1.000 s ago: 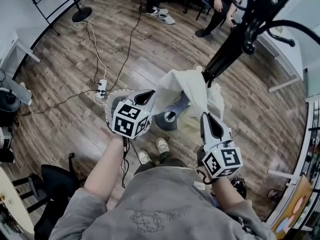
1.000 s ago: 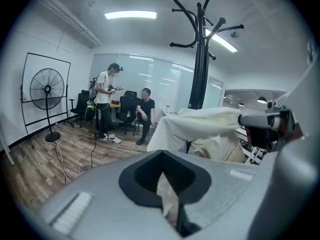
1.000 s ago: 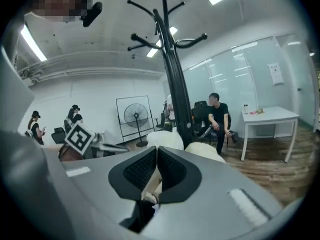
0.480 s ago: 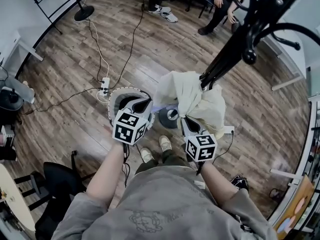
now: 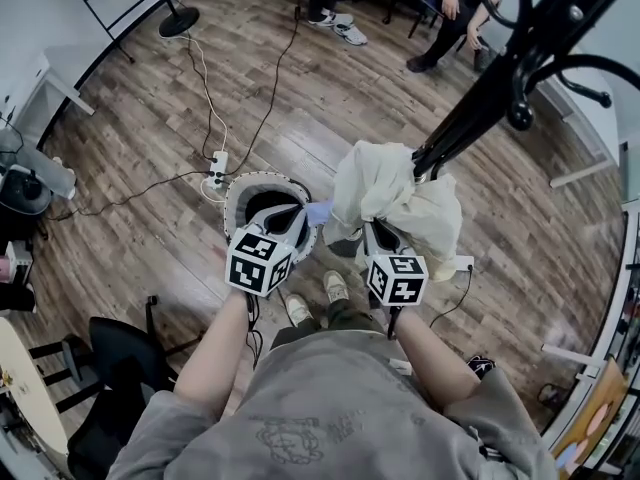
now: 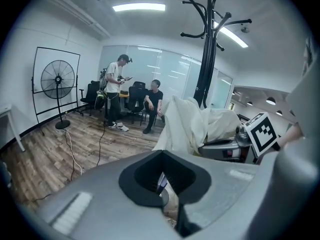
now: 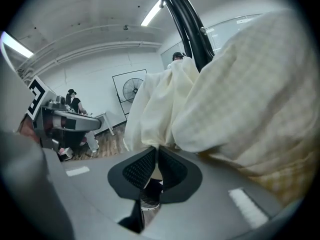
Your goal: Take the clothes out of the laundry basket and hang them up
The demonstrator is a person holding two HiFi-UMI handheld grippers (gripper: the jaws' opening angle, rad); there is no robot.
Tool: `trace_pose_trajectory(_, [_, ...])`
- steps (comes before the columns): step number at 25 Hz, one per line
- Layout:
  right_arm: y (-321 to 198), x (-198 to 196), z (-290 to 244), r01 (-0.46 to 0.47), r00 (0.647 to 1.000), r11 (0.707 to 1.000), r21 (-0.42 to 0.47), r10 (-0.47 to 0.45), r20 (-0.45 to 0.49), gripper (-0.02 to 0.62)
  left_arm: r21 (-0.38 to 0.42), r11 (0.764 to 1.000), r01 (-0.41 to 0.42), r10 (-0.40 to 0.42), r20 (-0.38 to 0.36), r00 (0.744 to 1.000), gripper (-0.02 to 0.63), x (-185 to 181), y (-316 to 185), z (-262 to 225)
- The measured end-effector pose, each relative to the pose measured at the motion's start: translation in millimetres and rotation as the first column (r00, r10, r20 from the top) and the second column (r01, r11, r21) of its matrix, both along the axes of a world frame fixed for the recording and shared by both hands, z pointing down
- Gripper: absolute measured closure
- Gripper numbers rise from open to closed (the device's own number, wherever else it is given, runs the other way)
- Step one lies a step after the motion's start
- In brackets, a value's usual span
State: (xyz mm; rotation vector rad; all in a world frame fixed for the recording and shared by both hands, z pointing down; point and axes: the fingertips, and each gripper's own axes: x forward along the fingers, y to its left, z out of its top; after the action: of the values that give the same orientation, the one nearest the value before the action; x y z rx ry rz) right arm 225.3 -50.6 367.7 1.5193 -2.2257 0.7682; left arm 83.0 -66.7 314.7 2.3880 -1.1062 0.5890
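A cream garment (image 5: 395,193) hangs bunched against the black coat rack pole (image 5: 480,98). My right gripper (image 5: 376,230) is shut on its lower edge; in the right gripper view the cloth (image 7: 225,109) fills the space above the shut jaws. My left gripper (image 5: 303,215) is just left of it, jaws together on a pale blue bit (image 5: 318,211) that joins the garment. The left gripper view shows the garment (image 6: 187,124) and the rack (image 6: 205,59) straight ahead. The round laundry basket (image 5: 238,190) stands on the floor under my left gripper, its inside mostly hidden.
Wooden floor all round. A power strip (image 5: 217,163) with cables lies left of the basket. A standing fan's base (image 5: 180,20) and seated people (image 5: 450,8) are at the far side. A black chair (image 5: 110,358) is near left. Rack hooks (image 5: 520,118) jut out overhead.
My right gripper has moved up and left, close beside the left one. The garment has bunched tighter against the rack pole. The left gripper shifted slightly toward the garment.
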Motion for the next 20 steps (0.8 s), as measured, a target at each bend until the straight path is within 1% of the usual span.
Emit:
trace_pose_trajectory(4, [-11.7, 6.7, -3.4, -0.006, 1.0, 1.0, 0.022, 0.006, -0.009, 0.554, -0.008, 1.0, 0.014, -0.014, 0.002, 1.0, 0.604, -7.6, -2.8, 2.4])
trace_pose_trajectory(9, [-20.9, 10.2, -0.7, -0.007, 1.0, 1.0, -0.012, 0.007, -0.008, 0.552, -0.013, 1.0, 0.028, -0.028, 0.005, 1.0, 0.604, -15.0, -10.2, 1.5])
trace_pose_trajectory(13, [-19.4, 9.0, -3.4, -0.002, 1.0, 1.0, -0.002, 0.002, -0.014, 0.55, -0.014, 0.999, 0.033, -0.032, 0.006, 0.999, 0.604, -18.0, -10.3, 0.7])
trace_pose_trajectory(15, [-18.3, 7.9, -2.6, 0.011, 1.0, 1.0, -0.008, -0.011, -0.017, 0.526, -0.015, 0.999, 0.034, -0.033, 0.006, 0.999, 0.604, -18.4, -9.0, 1.7])
trace_pose_trajectory(17, [-16.0, 6.0, -1.3, 0.029, 0.999, 0.999, -0.021, -0.03, -0.018, 0.472, -0.016, 0.999, 0.035, -0.035, 0.005, 0.999, 0.604, -17.6, -8.2, 2.1])
trace_pose_trajectory(20, [-9.6, -0.3, -0.5, 0.068, 0.998, 0.997, -0.042, -0.068, -0.014, 0.418, -0.016, 0.999, 0.035, -0.035, 0.004, 0.999, 0.604, -15.8, -6.8, 2.2])
